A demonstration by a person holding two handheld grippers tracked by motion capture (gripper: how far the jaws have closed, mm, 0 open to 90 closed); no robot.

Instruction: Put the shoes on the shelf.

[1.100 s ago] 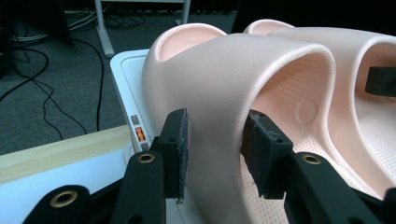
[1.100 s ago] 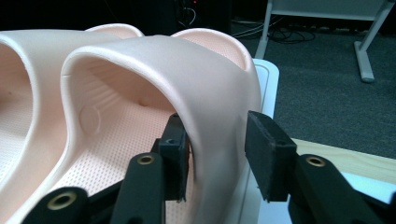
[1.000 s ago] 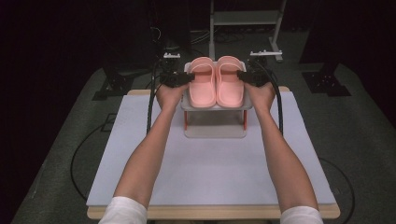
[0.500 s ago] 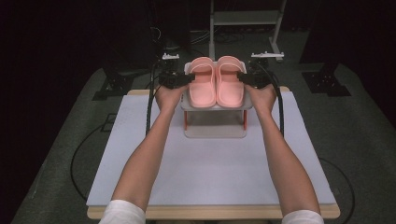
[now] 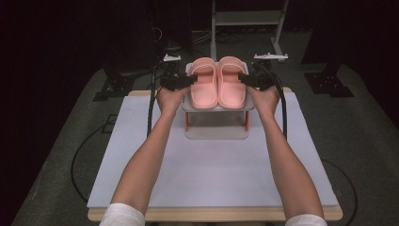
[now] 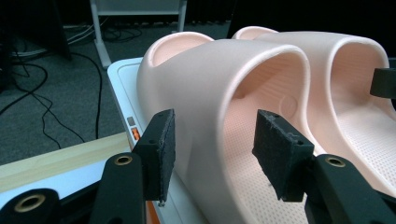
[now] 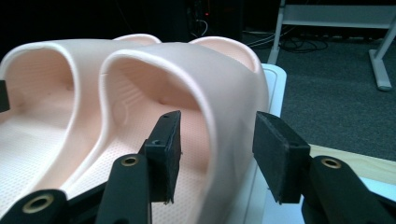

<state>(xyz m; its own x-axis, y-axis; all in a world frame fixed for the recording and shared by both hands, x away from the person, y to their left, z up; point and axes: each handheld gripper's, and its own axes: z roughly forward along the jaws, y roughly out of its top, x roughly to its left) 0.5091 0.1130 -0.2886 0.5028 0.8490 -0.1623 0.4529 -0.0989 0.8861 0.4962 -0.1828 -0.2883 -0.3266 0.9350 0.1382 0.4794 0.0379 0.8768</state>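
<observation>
Slippers, two in number, form a matching pair in pale pink moulded foam, each with a broad arched strap, an open toe and a finely dotted footbed. The left slipper (image 5: 203, 84) and the right slipper (image 5: 231, 84) lie side by side, touching along their inner edges, on the top of a small white rack (image 5: 216, 107) with two red legs, which stands at the far middle of the counter (image 5: 211, 174) on a white sheet.

Left tongs (image 5: 192, 80) reach in from the left side of the rack. In the left gripper view they (image 6: 212, 154) straddle the outer wall of the left slipper's (image 6: 224, 98) strap: one pad lies outside the strap, just beside it, the other inside the opening, apart from the wall. Their jaws have just been opening, with the strap between them, and no pad presses on it.

Right tongs (image 5: 242, 79) mirror this from the right. In the right gripper view they (image 7: 215, 154) straddle the outer wall of the right slipper's (image 7: 210, 93) strap, one pad inside and one outside, both with a gap showing. Their jaws have likewise just been opening around the strap without clamping it.

Count: two slippers, one rack, two tongs, two hands.
</observation>
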